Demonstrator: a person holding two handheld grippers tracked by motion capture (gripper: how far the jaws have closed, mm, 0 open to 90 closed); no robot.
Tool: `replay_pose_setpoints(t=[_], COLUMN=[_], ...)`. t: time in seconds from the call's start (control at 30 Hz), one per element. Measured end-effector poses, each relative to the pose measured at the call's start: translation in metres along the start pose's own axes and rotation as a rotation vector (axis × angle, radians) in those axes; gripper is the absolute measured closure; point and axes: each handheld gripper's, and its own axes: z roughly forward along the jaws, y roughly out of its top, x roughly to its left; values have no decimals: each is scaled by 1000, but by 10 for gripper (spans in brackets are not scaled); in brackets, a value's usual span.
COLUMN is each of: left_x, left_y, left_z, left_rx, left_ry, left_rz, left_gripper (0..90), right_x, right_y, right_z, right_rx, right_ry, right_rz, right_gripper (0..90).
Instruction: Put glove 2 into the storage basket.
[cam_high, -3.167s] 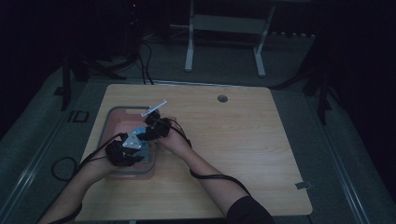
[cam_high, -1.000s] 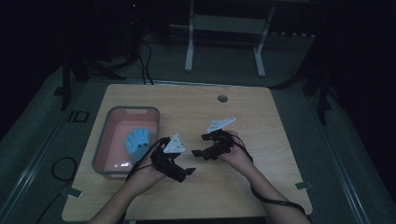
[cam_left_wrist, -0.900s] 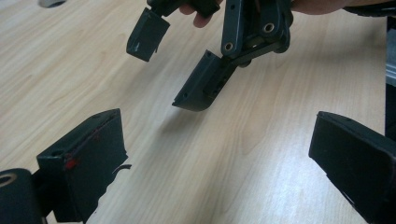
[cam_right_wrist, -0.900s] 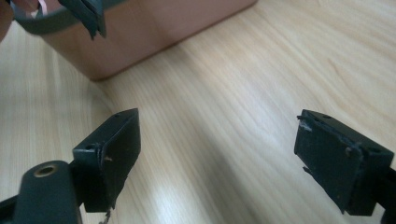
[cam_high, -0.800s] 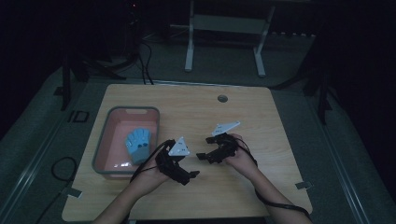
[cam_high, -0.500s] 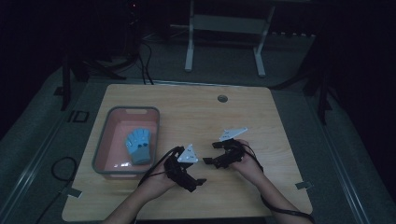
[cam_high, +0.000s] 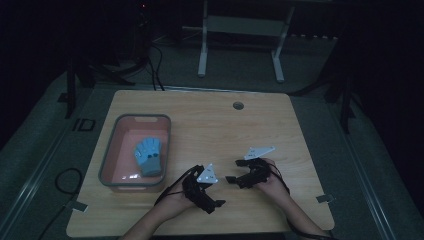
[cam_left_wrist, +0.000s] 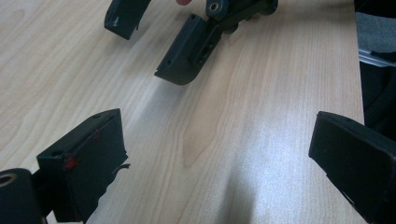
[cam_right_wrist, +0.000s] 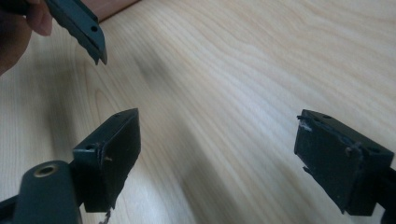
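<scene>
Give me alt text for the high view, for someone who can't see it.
Two hands hold an open left gripper and an open right gripper low over a wooden table, holding nothing. A blue glove lies in a pink bin at the left.

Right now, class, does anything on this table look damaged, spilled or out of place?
Nothing is spilled or askew. The blue glove lies inside the pink bin. One small oddity: the right tool has chipped, frayed pad edges, and the left tool shows similar wear.
</scene>
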Motion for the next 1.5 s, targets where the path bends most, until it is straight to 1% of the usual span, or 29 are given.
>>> replay_pose_setpoints(t=[0.2,0.43,0.57,0.6,0.63,0.77,0.83,0.93,1.03,1.1,1.17,1.23,1.3,1.37,1.4,1.47,1.5], left_x=[-3,-7,-8,-8,-8,-8,-7,-8,-8,-8,-8,-9,-9,-8,-8,-9,-9], left_y=[-6,-11,-13,-14,-15,-18,-19,-22,-23,-24,-24,-25,-25,-26,-27,-28,-28], left_z=[7,14,16,17,17,18,18,19,20,19,19,18,18,17,17,16,16], left_rx=[1,10,17,21,22,11,12,11,5,7,6,-7,-11,-10,-21,-19,-19], left_ry=[-3,-8,4,8,10,14,20,14,17,24,26,32,33,42,47,53,53], left_rz=[4,18,28,33,37,24,26,26,32,40,38,28,25,26,26,33,33], left_gripper=[42,42,42,41,41,41,41,42,42,41,42,41,41,41,41,41,42], right_x=[0,-2,-1,-1,-1,-3,-3,-4,-5,-4,-4,-3,-3,-3,-3,-4,-4], right_y=[-11,-21,-25,-27,-29,-35,-39,-44,-50,-52,-53,-55,-56,-58,-60,-61,-61], right_z=[-7,-16,-20,-23,-24,-30,-33,-38,-41,-43,-44,-47,-48,-51,-53,-56,-56], right_rx=[-4,-7,-15,-16,-13,-12,-22,-29,-38,-52,-56,-72,-75,-80,-87,-88,-88], right_ry=[-5,-19,-37,-53,-56,-55,-63,-68,-67,-79,-79,-96,-95,-105,-117,-144,-144], right_rz=[2,20,17,10,9,22,27,34,39,29,27,22,25,29,27,17,17], right_gripper=[145,144,144,143,142,140,139,138,136,129,126,125,124,123,123,122,122])
